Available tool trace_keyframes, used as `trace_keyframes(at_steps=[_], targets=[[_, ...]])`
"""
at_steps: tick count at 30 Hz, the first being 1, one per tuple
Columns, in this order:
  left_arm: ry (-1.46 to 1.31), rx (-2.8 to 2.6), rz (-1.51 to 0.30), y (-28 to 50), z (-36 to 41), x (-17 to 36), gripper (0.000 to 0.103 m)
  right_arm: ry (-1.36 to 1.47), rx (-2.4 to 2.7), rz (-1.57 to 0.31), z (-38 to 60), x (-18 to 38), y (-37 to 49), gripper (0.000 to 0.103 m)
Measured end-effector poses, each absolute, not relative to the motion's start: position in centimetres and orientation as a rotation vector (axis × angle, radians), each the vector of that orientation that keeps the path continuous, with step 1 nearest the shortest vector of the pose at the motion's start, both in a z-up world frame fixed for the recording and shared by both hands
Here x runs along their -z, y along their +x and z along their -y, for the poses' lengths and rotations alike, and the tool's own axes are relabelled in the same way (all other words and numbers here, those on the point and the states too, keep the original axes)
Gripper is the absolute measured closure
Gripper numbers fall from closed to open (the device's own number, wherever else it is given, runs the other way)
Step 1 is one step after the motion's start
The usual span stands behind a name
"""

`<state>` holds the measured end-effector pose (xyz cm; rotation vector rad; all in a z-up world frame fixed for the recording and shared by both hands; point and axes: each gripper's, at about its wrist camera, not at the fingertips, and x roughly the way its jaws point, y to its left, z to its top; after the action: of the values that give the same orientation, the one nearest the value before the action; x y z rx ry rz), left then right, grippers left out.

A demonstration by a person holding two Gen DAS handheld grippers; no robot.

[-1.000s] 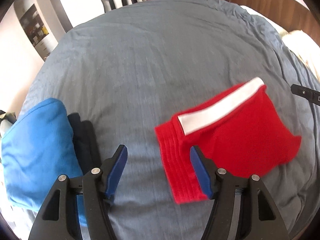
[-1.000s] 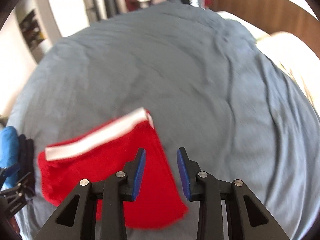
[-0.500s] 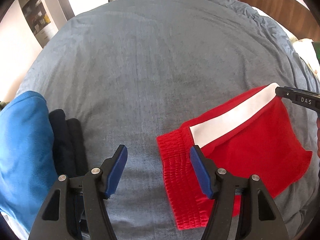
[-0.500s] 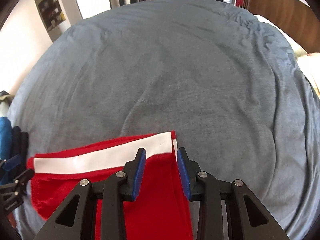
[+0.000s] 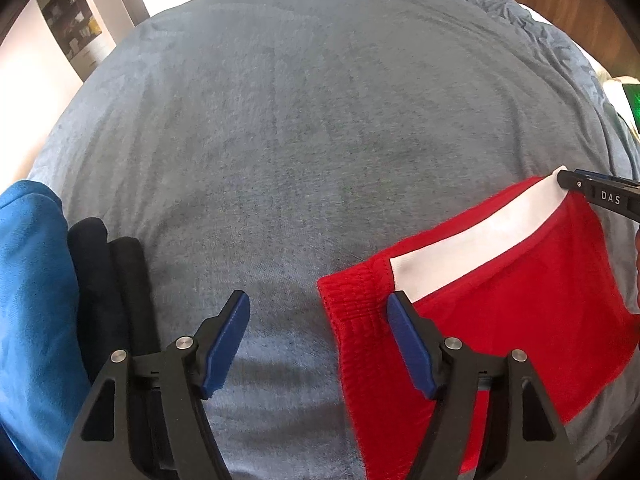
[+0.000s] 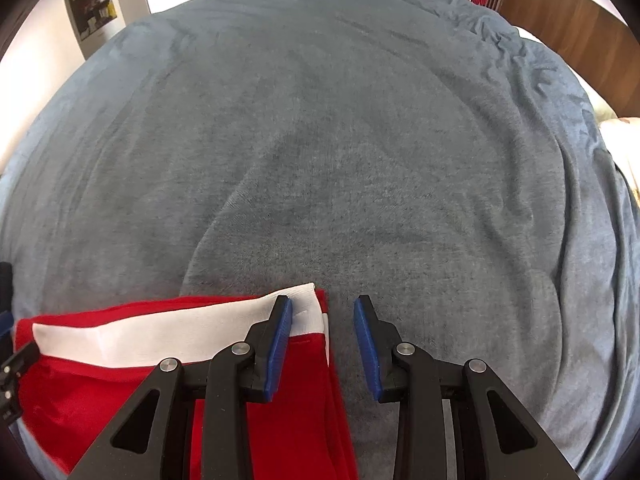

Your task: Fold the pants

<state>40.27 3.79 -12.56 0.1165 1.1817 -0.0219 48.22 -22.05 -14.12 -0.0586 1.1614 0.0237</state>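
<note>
Folded red pants (image 5: 500, 300) with a white side stripe (image 5: 480, 240) lie on the grey bed cover. My left gripper (image 5: 316, 308) is open above the waistband end, its right finger over the elastic. In the right wrist view the pants (image 6: 260, 400) lie at lower left. My right gripper (image 6: 322, 312) is open and straddles the far corner of the stripe (image 6: 308, 308). The right gripper's tip also shows in the left wrist view (image 5: 600, 194) at that corner.
A folded blue garment (image 5: 28, 300) and a folded black one (image 5: 108, 280) lie at the left edge of the bed. The grey bed cover (image 6: 340, 140) stretches ahead. A wooden headboard (image 6: 568, 36) and pillows are at the far right.
The right gripper has come down onto the far striped corner of the pants and opened wider. The left gripper has lowered a little toward the waistband end.
</note>
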Motion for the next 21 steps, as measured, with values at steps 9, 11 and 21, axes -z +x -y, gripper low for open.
trace_keyframes(at_steps=[9, 11, 21], targets=[[0.256, -0.12, -1.086, 39.6, -3.3, 8.8, 0.024, -0.024, 0.078, -1.101, 22.9, 11.8, 46.8, 0.067], [0.251, -0.082, -1.064, 39.5, -3.0, 7.7, 0.024, -0.023, 0.103, -1.072, 23.3, 10.4, 45.9, 0.063], [0.301, 0.444, -0.948, 41.7, 3.6, 2.7, 0.025, 0.26, 0.159, -1.03, 26.9, 4.8, 37.5, 0.063]])
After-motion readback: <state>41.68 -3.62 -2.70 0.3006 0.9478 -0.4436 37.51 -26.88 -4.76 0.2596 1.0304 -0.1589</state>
